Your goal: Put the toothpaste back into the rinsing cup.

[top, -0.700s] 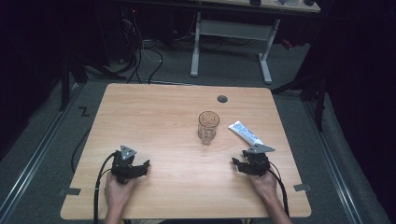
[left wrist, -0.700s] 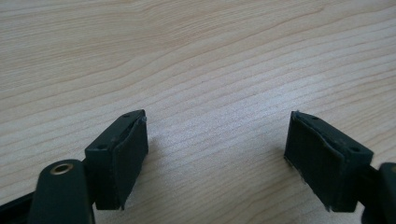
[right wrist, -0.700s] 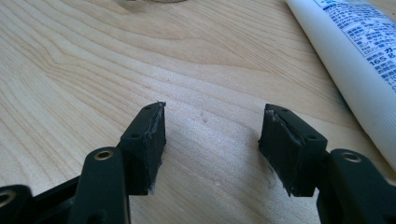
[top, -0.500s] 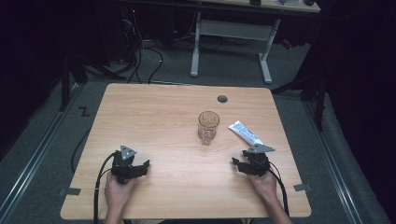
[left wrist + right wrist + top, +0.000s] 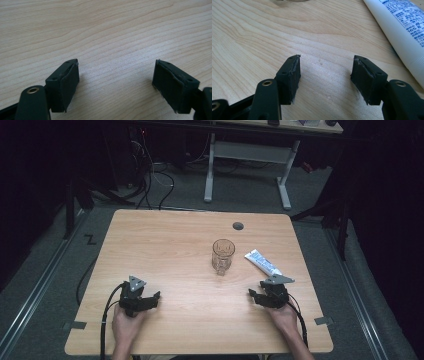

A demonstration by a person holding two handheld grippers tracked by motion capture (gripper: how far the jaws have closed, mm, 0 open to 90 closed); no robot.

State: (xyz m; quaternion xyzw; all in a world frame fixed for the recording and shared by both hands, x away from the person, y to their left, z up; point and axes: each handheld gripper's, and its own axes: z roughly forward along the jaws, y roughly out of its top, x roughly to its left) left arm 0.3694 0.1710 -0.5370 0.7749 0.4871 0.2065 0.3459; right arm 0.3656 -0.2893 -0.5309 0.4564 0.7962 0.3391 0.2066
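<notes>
A clear drinking glass [image 5: 223, 255] stands upright near the middle of the wooden table [image 5: 170, 240]. Just right of it lies a white tube with blue print [image 5: 263, 263], seen close up at the right edge of the right gripper view [image 5: 402, 27]. My left gripper [image 5: 154, 298] rests on the table at the front left, held by a hand; its jaws are open over bare wood [image 5: 115, 82]. My right gripper [image 5: 252, 295] rests at the front right, a short way in front of the tube. It is open with nothing between its jaws [image 5: 325, 77].
A small grey round grommet [image 5: 238, 226] sits in the table near its far edge. Black cables trail from both grippers toward the front edge. Beyond the table stands a white desk frame [image 5: 247, 165] on a dark floor with loose cables.
</notes>
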